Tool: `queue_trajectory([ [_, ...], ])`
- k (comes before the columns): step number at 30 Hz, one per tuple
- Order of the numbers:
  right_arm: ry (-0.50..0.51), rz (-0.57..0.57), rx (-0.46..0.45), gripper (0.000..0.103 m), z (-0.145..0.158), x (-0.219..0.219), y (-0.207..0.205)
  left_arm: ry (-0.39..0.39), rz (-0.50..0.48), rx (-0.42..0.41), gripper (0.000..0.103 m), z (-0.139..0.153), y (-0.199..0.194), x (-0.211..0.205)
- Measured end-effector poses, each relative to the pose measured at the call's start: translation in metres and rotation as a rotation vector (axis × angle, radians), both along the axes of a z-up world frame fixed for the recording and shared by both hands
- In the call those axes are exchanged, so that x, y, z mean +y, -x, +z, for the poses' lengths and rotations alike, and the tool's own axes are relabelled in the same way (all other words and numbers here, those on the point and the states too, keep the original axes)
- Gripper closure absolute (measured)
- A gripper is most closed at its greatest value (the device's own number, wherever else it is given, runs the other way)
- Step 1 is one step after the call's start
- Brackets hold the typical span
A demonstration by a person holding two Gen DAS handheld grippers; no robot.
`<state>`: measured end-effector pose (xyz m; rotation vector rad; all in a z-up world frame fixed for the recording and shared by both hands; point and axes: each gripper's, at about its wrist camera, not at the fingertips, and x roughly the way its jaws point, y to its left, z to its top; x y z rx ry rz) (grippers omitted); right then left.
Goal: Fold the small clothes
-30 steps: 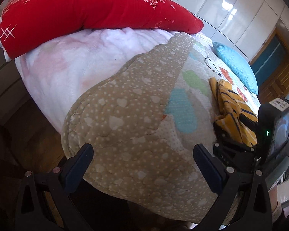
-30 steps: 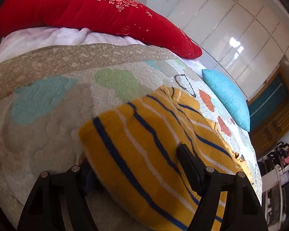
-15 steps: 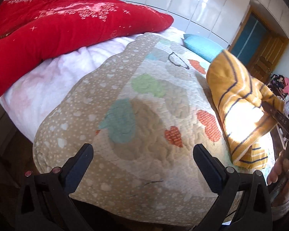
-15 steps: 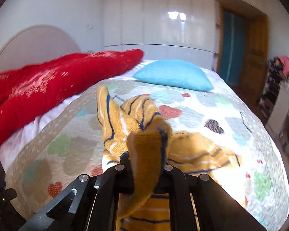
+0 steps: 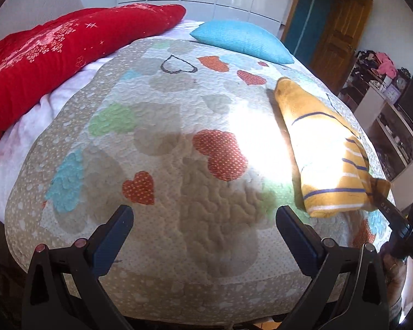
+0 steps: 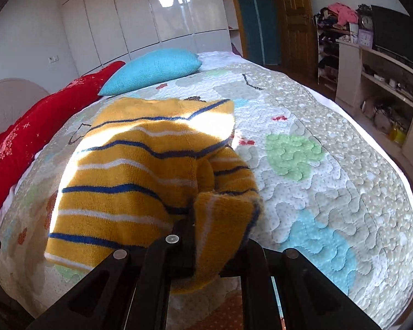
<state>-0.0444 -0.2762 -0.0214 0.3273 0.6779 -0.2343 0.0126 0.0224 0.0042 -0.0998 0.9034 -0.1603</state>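
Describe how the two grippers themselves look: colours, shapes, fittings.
Left gripper: black angular frame, silver round bolts, two flat dark blue pads. Right gripper: same black frame and silver bolts; in the left view it shows white lettering and a green light. No sleeves visible.

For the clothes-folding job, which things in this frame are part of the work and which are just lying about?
In the job:
- yellow striped sweater, lying on the quilt
- right tool, shut on a bunched edge of it
- left tool, open, holding nothing
- heart-patterned quilt, the work surface

Just lying about:
- blue pillow
- red blanket
- shelving unit with clutter
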Motion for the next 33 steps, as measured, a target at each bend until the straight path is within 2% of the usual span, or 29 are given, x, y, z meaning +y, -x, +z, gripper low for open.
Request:
queue_trajectory([
  [3,0.012,0.007,-0.021,0.095,0.01,-0.007,-0.004,-0.026,-0.041,-0.003,0.0,0.0,0.006,-0.013],
  [7,-0.024,0.002,0.011,0.091,0.009,-0.029,-0.011,-0.04,-0.067,0.012,0.0,-0.007,0.01,-0.018],
  [9,-0.035,-0.009,0.022,0.07,0.007,-0.036,-0.008,-0.036,-0.068,0.029,0.0,-0.013,0.01,-0.016],
  [11,-0.068,-0.033,-0.014,0.058,0.01,-0.045,0.003,-0.031,-0.06,0.048,0.0,-0.019,0.011,-0.012],
  [17,-0.21,-0.161,-0.142,0.058,0.033,-0.085,0.032,-0.015,-0.026,0.09,0.0,-0.032,0.011,-0.001],
  [19,-0.233,-0.133,-0.176,0.058,0.046,-0.083,0.027,-0.015,-0.021,0.096,0.0,-0.035,0.012,-0.001],
  [23,-0.244,0.032,-0.206,0.058,0.067,-0.049,-0.009,-0.014,-0.036,0.105,0.0,-0.037,0.013,-0.009],
  [26,-0.173,0.132,-0.15,0.058,0.061,-0.012,-0.045,-0.041,-0.055,0.092,0.0,-0.037,0.015,-0.015],
  [30,-0.027,0.146,-0.016,0.057,0.014,0.017,-0.091,-0.062,-0.039,0.098,0.0,-0.045,0.013,-0.013],
  [32,0.079,0.137,-0.082,0.055,0.0,0.023,-0.091,-0.059,-0.026,0.122,0.0,-0.054,0.01,-0.009],
  [33,0.099,0.139,-0.104,0.055,-0.003,0.025,-0.089,-0.061,-0.017,0.139,0.0,-0.059,0.009,-0.006],
])
